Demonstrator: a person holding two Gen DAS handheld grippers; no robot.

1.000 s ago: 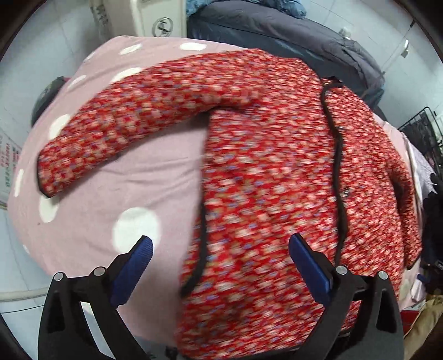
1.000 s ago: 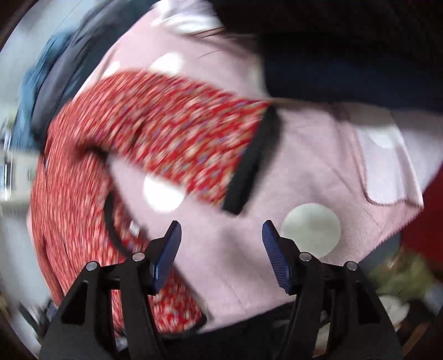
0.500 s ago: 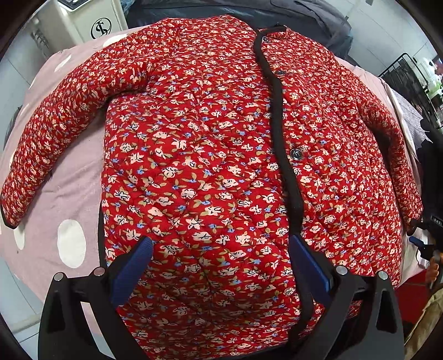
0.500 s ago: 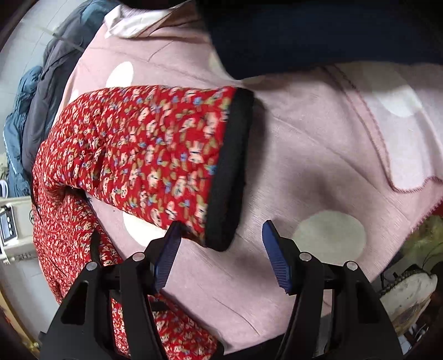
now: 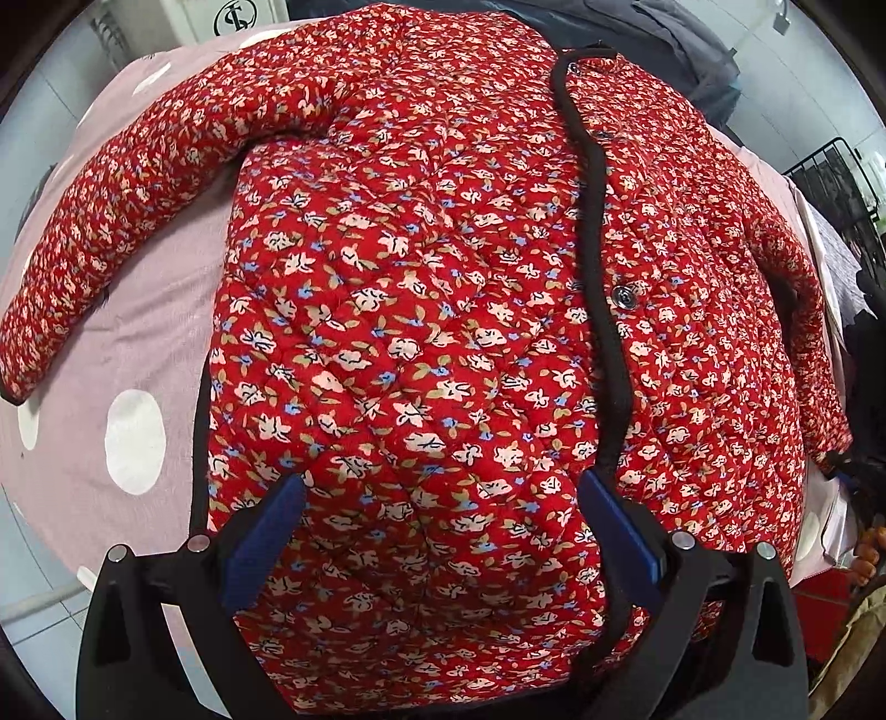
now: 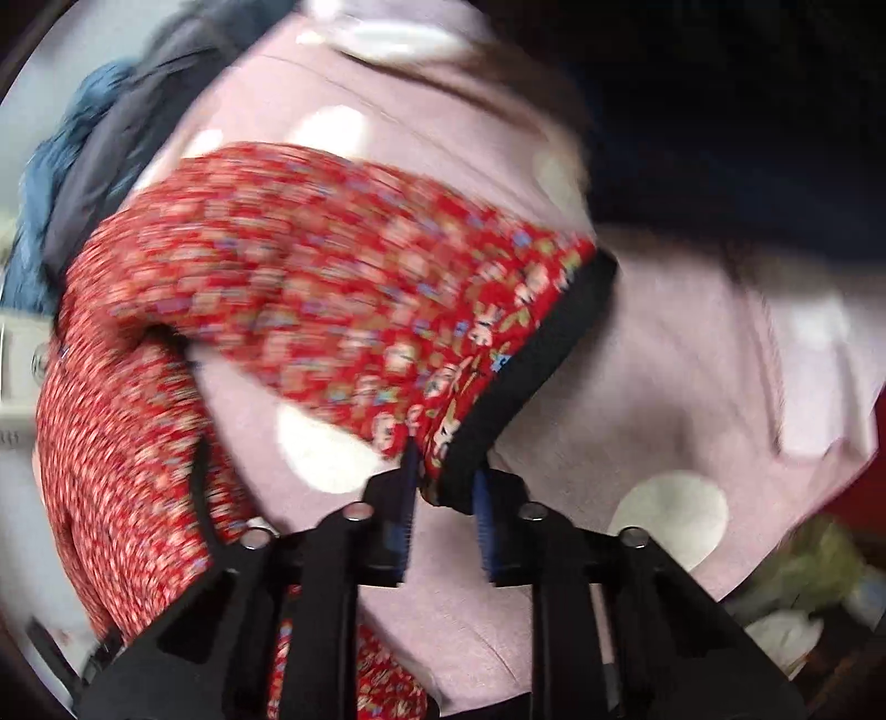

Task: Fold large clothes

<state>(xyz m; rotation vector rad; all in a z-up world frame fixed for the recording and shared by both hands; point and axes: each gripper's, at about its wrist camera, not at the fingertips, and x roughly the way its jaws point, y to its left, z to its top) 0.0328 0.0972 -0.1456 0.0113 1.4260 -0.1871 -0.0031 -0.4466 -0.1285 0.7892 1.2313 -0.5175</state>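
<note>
A red quilted floral jacket (image 5: pixel 443 310) with black trim lies front up on a pink polka-dot sheet (image 5: pixel 133 343), its sleeves spread to both sides. My left gripper (image 5: pixel 443 515) is open, with its blue pads over the jacket's lower hem and nothing held. In the right wrist view, my right gripper (image 6: pixel 443 487) is shut on the black-trimmed cuff (image 6: pixel 531 365) of the jacket's right sleeve (image 6: pixel 310 288). That view is blurred by motion.
A pile of dark grey and blue clothes (image 5: pixel 675 39) lies beyond the jacket's collar. A white appliance (image 5: pixel 238 16) stands at the far left. A black wire rack (image 5: pixel 836 183) is on the right. Dark fabric (image 6: pixel 747 111) lies beside the sleeve.
My right gripper has shut on the sleeve cuff, which lay between its open fingers before. My left gripper has shifted a little, staying open over the hem.
</note>
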